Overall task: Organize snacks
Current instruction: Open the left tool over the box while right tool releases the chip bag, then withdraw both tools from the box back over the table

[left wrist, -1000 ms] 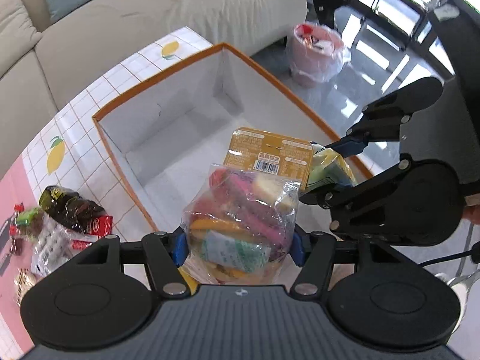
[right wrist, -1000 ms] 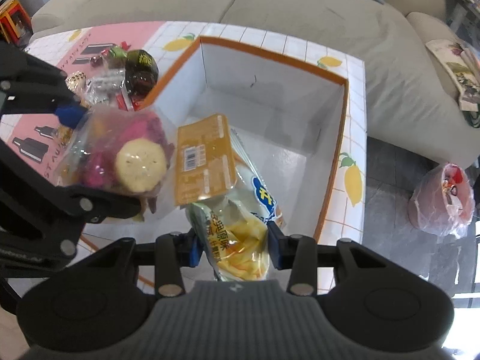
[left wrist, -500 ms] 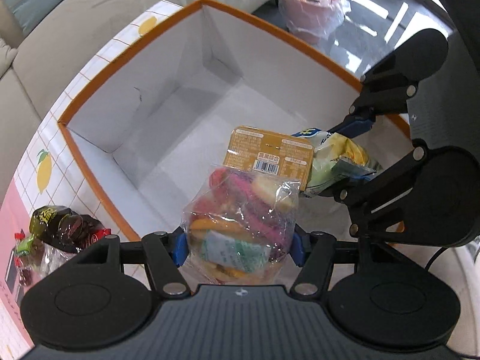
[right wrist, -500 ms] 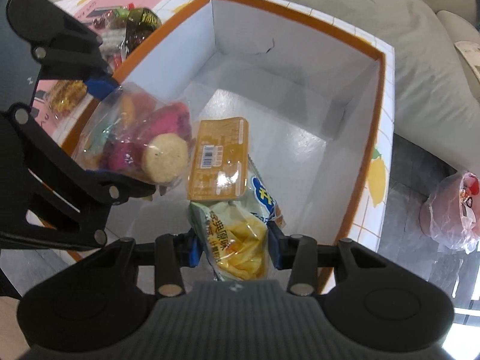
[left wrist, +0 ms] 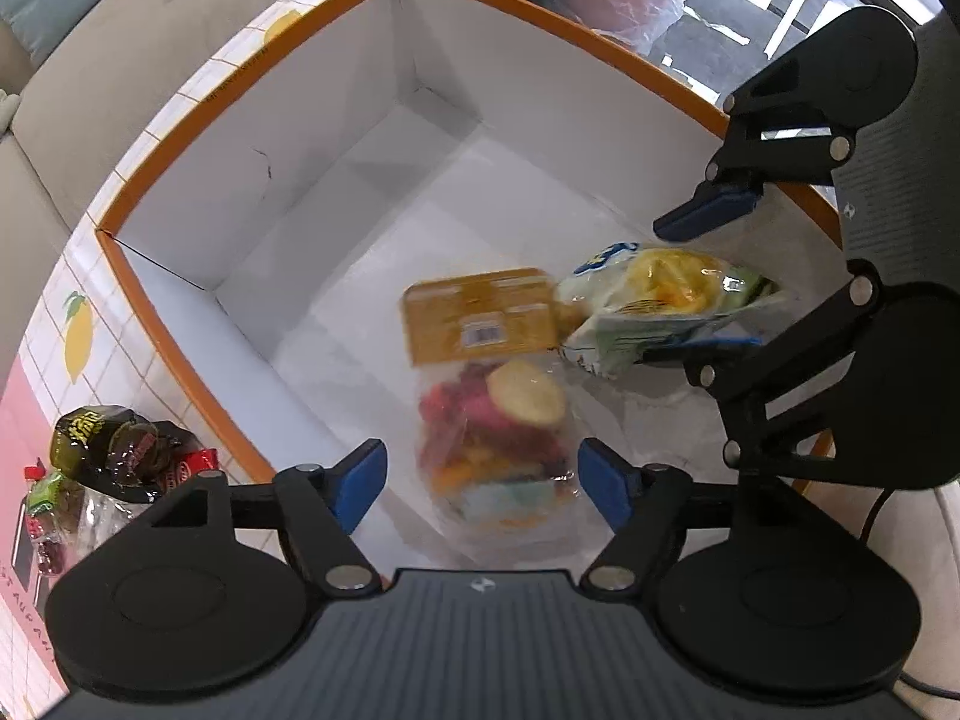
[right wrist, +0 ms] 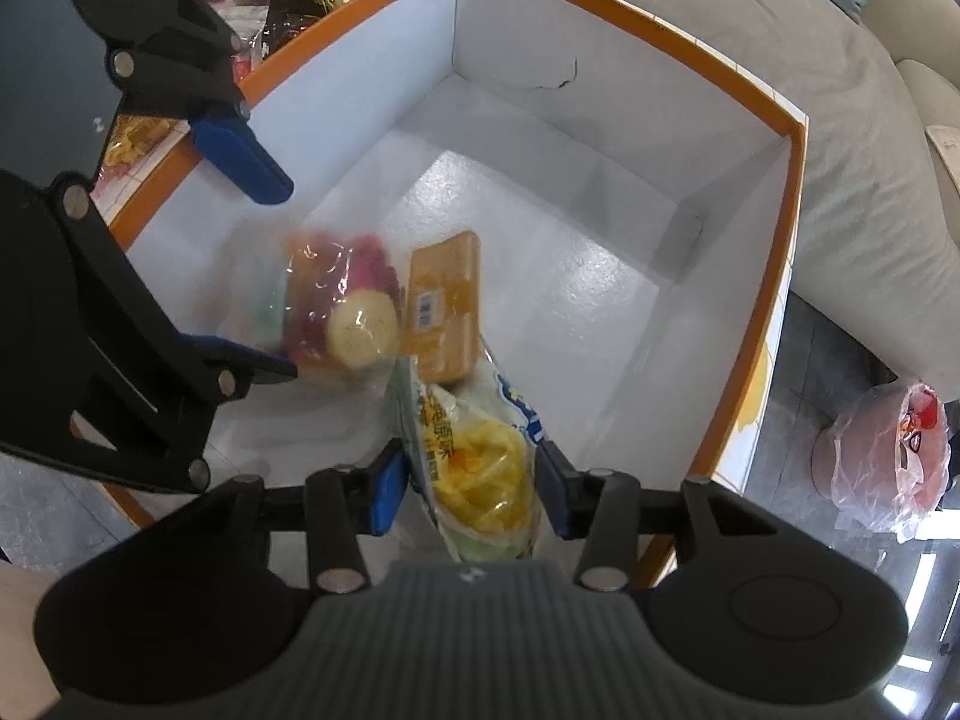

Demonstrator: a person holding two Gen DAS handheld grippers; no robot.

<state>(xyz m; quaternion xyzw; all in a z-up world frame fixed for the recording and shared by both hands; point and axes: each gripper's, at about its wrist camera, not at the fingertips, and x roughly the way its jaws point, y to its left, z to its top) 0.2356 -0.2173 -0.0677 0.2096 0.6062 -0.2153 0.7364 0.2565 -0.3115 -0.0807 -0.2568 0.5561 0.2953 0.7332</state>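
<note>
Left gripper (left wrist: 483, 483) opening, candy bag (left wrist: 498, 444) loose inside orange-rimmed box (left wrist: 240, 69).

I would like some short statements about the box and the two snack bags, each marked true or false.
1. The box has an orange rim. True.
2. The left gripper clamps the clear bag. False: its jaws are opening, pads clear of it.
3. The chip bag sits between the right gripper jaws. True.
4. No snacks remain outside the box. False: dark packets lie beside it.
5. The box has a lid on. False: it is open.
</note>
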